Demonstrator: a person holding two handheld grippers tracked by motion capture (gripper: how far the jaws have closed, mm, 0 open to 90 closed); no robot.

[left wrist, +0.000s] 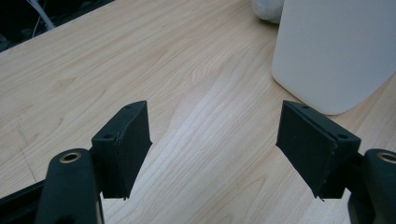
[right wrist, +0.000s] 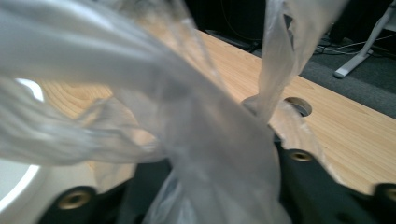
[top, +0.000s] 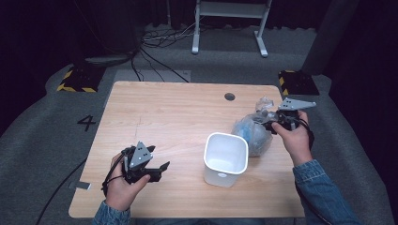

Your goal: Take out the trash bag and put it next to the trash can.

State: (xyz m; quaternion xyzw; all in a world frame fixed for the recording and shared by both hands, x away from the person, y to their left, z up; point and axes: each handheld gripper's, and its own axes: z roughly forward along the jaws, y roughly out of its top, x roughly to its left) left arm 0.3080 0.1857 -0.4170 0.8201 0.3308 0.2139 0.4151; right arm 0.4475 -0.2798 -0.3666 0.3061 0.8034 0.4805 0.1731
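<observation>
1. Crumpled clear plastic bag [top: 254, 132] sits at 3 o'clock of the white plastic bin [top: 225, 158], touching it.
2. Right gripper [top: 271, 120] is nearest, jaws part-spread with film between them.
3. Left gripper [top: 157, 169] spread wide, holding nothing.

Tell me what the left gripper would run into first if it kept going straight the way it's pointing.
Probably the white bin: the left gripper, jaws open and holding nothing, points across bare table toward the bin's lower wall, slightly to its right, so it might only clip it.
</observation>
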